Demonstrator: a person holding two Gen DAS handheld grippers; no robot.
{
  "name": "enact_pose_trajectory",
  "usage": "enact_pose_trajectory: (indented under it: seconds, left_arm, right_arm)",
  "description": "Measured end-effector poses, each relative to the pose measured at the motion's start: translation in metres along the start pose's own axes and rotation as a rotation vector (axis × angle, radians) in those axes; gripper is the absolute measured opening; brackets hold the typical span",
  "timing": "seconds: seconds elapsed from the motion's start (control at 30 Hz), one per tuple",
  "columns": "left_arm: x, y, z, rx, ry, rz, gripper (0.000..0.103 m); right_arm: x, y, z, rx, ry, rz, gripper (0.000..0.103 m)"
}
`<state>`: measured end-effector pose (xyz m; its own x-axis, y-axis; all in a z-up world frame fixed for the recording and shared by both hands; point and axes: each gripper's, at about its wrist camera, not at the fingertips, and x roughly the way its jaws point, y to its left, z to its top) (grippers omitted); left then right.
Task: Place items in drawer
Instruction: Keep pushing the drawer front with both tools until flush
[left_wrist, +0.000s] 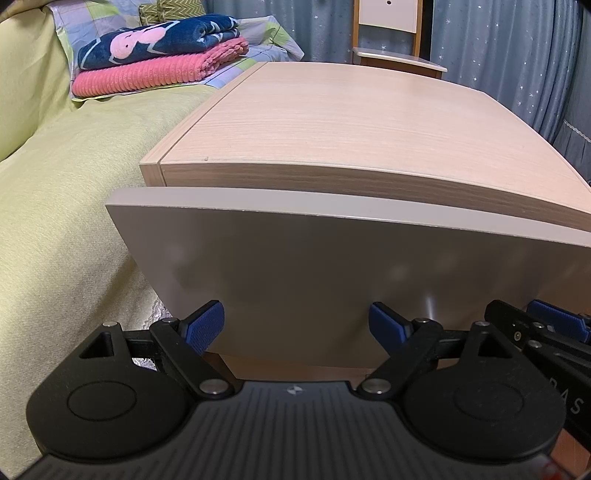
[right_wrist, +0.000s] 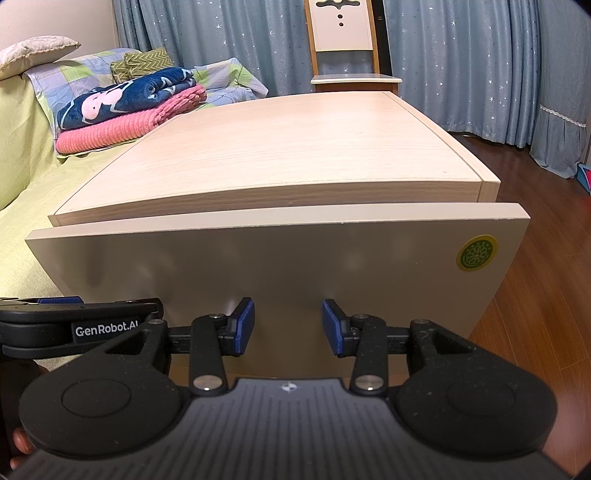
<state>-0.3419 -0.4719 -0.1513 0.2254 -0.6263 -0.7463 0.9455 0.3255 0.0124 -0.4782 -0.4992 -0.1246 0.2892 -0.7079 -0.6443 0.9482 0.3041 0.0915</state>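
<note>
- Left tongs (left_wrist: 297, 325) gape apart at the drawer front (left_wrist: 332, 273), low and near.
- Right tongs (right_wrist: 288, 325) stand apart, empty, just right of them.

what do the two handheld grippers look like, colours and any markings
Both match: the left gripper and right gripper have matte black bodies with ribbed tops, round side housings, black linkage arms with silver pins, and blue textured pads. White "GenRobot.AI" lettering shows on the left gripper's side in the right wrist view. No cables or sleeves visible.
</note>
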Motion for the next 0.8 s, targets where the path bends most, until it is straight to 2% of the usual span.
enact_pose_trajectory:
  seconds: [0.8]
  left_arm:
    - [0.0025,-0.0007,0.0026,-0.012,-0.003,-0.001,0.088]
  right_arm:
    - [0.0014,-0.0031,0.0025,0.004,-0.004,-0.003,0.036]
